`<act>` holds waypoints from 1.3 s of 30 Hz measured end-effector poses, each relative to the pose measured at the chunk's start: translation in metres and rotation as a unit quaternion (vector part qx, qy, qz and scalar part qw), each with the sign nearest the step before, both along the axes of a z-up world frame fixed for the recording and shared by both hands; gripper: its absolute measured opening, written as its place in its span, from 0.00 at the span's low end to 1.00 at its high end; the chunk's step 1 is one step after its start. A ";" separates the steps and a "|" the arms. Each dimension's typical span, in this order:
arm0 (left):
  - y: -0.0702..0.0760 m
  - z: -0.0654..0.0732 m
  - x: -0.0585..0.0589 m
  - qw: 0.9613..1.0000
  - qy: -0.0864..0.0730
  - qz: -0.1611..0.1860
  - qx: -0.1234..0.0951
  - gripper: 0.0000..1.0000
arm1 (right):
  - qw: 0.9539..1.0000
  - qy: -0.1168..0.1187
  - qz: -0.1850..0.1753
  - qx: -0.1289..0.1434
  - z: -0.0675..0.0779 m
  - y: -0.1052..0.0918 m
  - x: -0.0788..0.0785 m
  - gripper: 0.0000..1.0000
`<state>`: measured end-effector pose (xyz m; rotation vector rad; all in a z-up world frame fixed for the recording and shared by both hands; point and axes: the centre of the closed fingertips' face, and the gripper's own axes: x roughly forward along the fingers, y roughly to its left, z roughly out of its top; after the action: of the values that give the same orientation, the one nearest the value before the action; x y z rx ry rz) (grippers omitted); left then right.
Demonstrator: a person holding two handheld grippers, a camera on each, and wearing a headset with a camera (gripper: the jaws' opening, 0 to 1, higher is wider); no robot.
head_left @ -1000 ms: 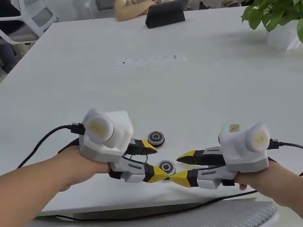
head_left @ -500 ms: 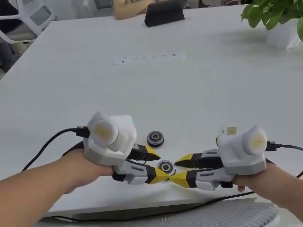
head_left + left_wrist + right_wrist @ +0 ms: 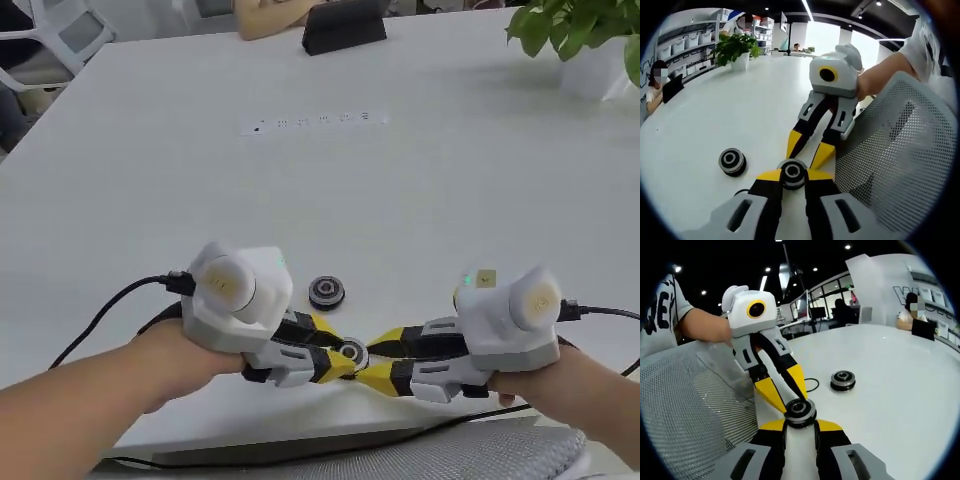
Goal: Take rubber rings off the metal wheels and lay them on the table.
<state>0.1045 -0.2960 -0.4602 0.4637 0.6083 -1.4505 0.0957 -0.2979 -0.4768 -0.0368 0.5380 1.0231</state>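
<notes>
Near the 6 o'clock edge of the white worktop, both grippers meet on one dark-rimmed metal wheel. The left gripper comes in from 9 o'clock, its yellow-tipped fingers clamped on either side of the wheel. The right gripper comes in from 3 o'clock, and its fingers are pressed against the same wheel from the opposite side. The two sets of tips nearly touch. A second wheel lies flat on the worktop just beside them at 11 o'clock, apart from both grippers. A potted plant stands at the far 1 o'clock corner, and a grey mesh chair sits beyond the near edge.
</notes>
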 end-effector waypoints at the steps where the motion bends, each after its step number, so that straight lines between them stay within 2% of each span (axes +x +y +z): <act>1: 0.000 0.000 0.000 1.000 -0.002 -0.001 0.000 0.11 | 1.000 0.000 0.000 0.000 0.000 0.000 0.000 0.19; 10: -0.003 -0.002 -0.004 0.999 -0.037 -0.020 0.006 0.12 | 1.000 -0.002 -0.004 -0.001 0.000 0.000 0.000 0.19; 22: -0.003 -0.001 0.000 0.999 -0.045 -0.007 0.004 0.08 | 1.000 -0.001 -0.013 0.000 0.000 0.000 0.000 0.19; 23: 0.003 -0.006 -0.002 0.999 -0.045 -0.012 0.023 0.07 | 1.000 -0.001 -0.014 0.001 0.000 0.000 0.000 0.18; 24: -0.005 -0.002 0.000 0.998 -0.059 -0.016 0.002 0.07 | 1.000 -0.002 -0.015 0.002 0.000 0.000 0.000 0.18; 25: -0.003 -0.003 -0.001 0.998 -0.053 -0.013 0.008 0.07 | 1.000 -0.002 -0.016 0.002 0.000 0.000 0.000 0.18; 30: -0.003 -0.003 0.000 0.999 -0.052 -0.011 0.007 0.07 | 1.000 -0.002 -0.019 0.000 0.000 -0.001 -0.001 0.17; 32: -0.004 -0.003 0.000 0.999 -0.053 -0.011 0.006 0.07 | 1.000 -0.010 -0.018 -0.019 -0.004 -0.008 0.000 0.10; 33: -0.004 -0.003 0.000 0.998 -0.053 -0.010 0.006 0.07 | 0.999 0.006 -0.032 -0.014 -0.006 -0.011 0.001 0.05; 34: -0.004 -0.003 0.001 0.998 -0.054 -0.010 0.006 0.07 | 1.000 0.005 -0.027 -0.006 -0.005 -0.010 0.003 0.00; 39: -0.005 -0.002 0.002 0.998 -0.056 -0.010 0.006 0.07 | 0.999 0.012 -0.038 -0.005 -0.005 -0.009 0.003 0.00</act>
<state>0.1063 -0.3009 -0.4626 0.5574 0.5250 -1.4295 0.0982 -0.3069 -0.4816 -0.0117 0.5622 0.9471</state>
